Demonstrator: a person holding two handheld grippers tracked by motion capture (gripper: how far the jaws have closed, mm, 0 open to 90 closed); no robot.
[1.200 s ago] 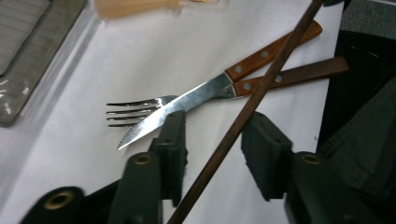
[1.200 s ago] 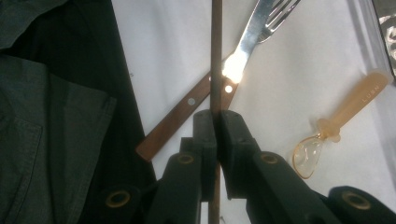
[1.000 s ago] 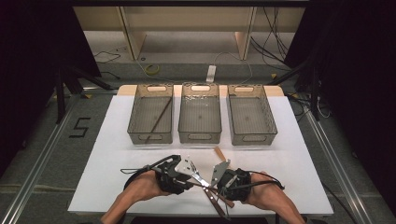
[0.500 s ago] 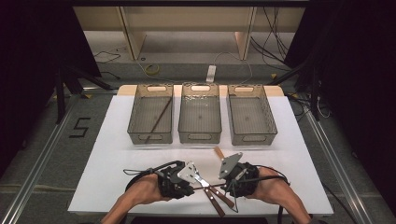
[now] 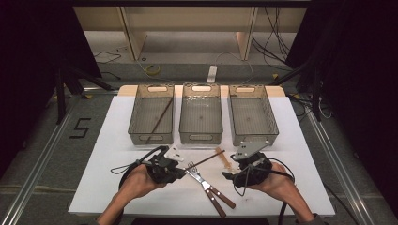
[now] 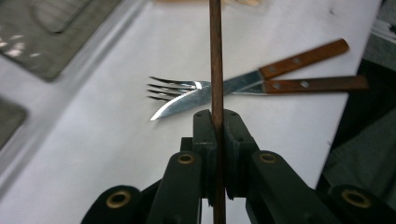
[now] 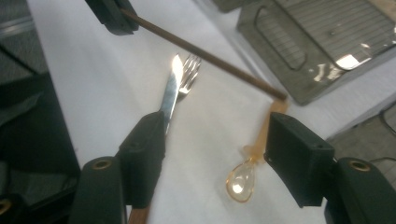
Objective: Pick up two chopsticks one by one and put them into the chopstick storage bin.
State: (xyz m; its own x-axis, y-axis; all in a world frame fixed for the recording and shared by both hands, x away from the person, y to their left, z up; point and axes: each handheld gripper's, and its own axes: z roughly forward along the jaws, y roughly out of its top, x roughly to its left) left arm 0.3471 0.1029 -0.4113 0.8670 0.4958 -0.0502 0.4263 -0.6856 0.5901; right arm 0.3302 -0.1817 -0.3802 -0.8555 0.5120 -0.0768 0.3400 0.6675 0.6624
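chopstick (image 6: 215, 56) clamped in the left hand-held gripper (image 6: 217, 126), above the knife (image 6: 243, 81); right hand-held gripper (image 7: 215, 149) spread wide beside it, apparently empty.

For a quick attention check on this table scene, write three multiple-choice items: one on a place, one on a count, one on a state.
1. Where does the stick that lies in a bin lie?
A. left bin
B. middle bin
C. right bin

2. How many bins stand on the table?
A. two
B. three
C. four

3. How is the left tool?
A. open over the fork
B. shut on the brown chopstick
C. shut on the knife

Key:
1 A: the stick slants across the left bin.
2 B: the left bin, middle bin and right bin stand in a row.
3 B: the left tool clamps the brown chopstick; knife and fork lie on the table.
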